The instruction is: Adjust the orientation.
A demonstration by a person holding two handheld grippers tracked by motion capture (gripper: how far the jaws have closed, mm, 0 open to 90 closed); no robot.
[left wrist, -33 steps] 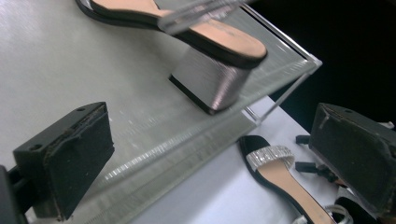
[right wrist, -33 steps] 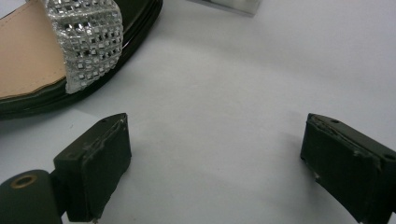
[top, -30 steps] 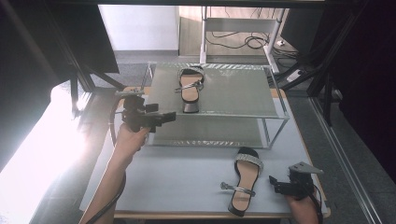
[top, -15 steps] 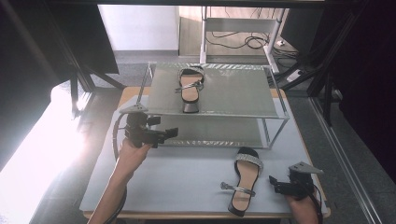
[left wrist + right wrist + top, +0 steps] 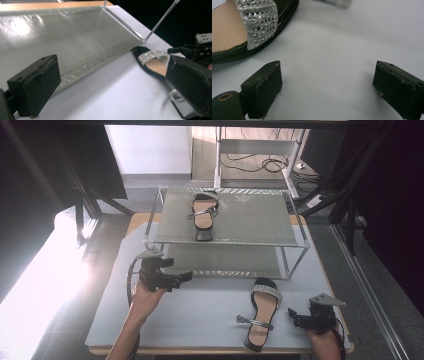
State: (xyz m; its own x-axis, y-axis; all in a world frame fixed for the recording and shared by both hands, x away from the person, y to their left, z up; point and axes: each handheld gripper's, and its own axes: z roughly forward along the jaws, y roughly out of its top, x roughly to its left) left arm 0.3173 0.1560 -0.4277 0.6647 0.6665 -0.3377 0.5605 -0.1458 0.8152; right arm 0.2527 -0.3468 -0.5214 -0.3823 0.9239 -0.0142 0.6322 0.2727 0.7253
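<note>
Currently, step in hand: one sandal [image 5: 204,213] already sits on the top shelf of the rack [image 5: 295,240]; its mate, the sandal on the desk [image 5: 262,317], is not yet picked up, so this looks like the approach to the second shoe

Task's thing: the sandal on the desk lies at about 5 o'clock of the desk [image 5: 200,320], toe with its glittery band pointing toward the rack, ankle strap loose at its 9 o'clock side

Left hand-held gripper [image 5: 180,279]: jaws wide, holding nothing, at about 8 o'clock, just in front of the rack's lower shelf [image 5: 75,42], aimed toward the shoe

Right hand-held gripper [image 5: 295,316]: jaws wide, empty, just beside the shoe at its 3 o'clock, not touching

Next move, as I judge: close one gripper on the sole's edge or heel, lift level, carry to the top shelf beside the first sandal, minding the loose strap
</note>
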